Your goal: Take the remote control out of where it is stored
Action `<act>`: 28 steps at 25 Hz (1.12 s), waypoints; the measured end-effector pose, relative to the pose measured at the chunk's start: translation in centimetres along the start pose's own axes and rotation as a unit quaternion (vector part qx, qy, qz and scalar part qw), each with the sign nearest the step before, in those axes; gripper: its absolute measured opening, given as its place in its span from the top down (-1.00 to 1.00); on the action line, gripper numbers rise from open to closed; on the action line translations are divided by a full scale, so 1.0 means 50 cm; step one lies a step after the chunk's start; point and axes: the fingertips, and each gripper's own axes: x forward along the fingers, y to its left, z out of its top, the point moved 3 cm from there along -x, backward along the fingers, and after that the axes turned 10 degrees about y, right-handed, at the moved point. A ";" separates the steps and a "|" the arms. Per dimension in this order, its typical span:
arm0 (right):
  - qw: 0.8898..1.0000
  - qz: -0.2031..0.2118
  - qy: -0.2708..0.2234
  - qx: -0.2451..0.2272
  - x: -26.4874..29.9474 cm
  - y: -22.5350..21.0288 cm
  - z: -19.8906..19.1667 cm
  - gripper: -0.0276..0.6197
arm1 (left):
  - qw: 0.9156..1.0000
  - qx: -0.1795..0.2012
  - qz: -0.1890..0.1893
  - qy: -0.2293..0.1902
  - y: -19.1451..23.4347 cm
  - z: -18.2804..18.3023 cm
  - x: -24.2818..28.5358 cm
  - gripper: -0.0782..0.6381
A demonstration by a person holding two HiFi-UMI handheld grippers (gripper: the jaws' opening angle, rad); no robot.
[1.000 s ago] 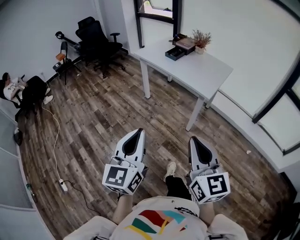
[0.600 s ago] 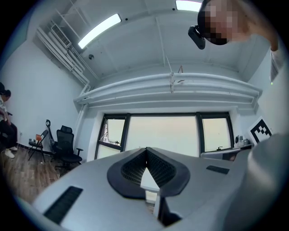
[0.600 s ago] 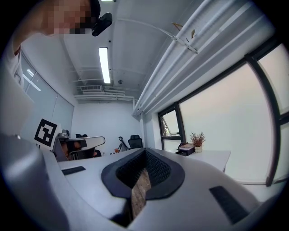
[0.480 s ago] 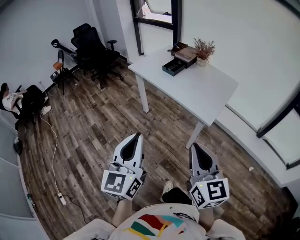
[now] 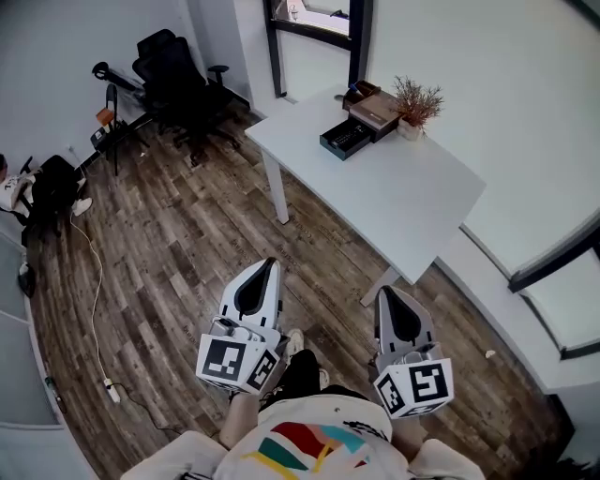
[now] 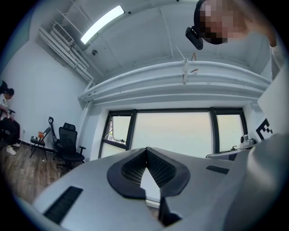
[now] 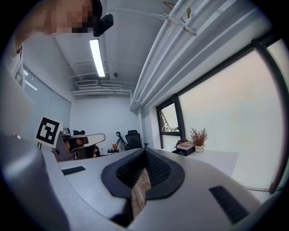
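Note:
On the far end of a white table (image 5: pixel 403 202) lies an open black tray (image 5: pixel 344 139), with a brown box (image 5: pixel 373 105) and a small dried plant (image 5: pixel 415 101) behind it. The tray holds something dark; I cannot make out a remote control. My left gripper (image 5: pixel 268 270) and right gripper (image 5: pixel 391 293) are held low over the wood floor, well short of the table, both pointing forward. In the left gripper view the left gripper (image 6: pixel 146 151) has its jaws together with nothing in them. The right gripper (image 7: pixel 145 153) looks the same in the right gripper view, where the plant (image 7: pixel 198 136) shows far off.
A black office chair (image 5: pixel 173 70) and a folding stand (image 5: pixel 108 117) stand at the back left by the wall. A white cable runs along the floor to a power strip (image 5: pixel 110 389). The table's legs (image 5: pixel 275 187) stand ahead of me. A dark-framed window (image 5: pixel 314 23) is behind the table.
The person has stepped forward, so the table and the black tray have come nearer in the head view. Both grippers keep their pose and stay shut.

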 end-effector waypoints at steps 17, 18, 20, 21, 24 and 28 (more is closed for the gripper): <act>0.998 -0.053 -0.034 -0.010 0.317 -0.171 0.106 0.91 | 0.997 0.019 -0.077 -0.025 0.130 0.072 0.423 0.76; 0.998 -0.053 -0.038 -0.013 0.351 -0.181 0.120 0.91 | 0.996 0.017 -0.083 -0.028 0.149 0.081 0.456 0.76; 0.997 -0.053 -0.045 -0.025 0.425 -0.201 0.155 0.91 | 0.995 0.014 -0.090 -0.038 0.195 0.109 0.526 0.76; 0.997 -0.054 -0.050 -0.032 0.463 -0.212 0.175 0.91 | 0.995 0.016 -0.091 -0.043 0.219 0.125 0.561 0.76; 0.995 -0.064 -0.064 -0.041 0.566 -0.243 0.235 0.91 | 0.994 0.029 -0.095 -0.047 0.279 0.171 0.660 0.76; 0.994 -0.080 -0.063 -0.036 0.684 -0.290 0.288 0.91 | 0.993 0.041 -0.109 -0.034 0.336 0.202 0.781 0.76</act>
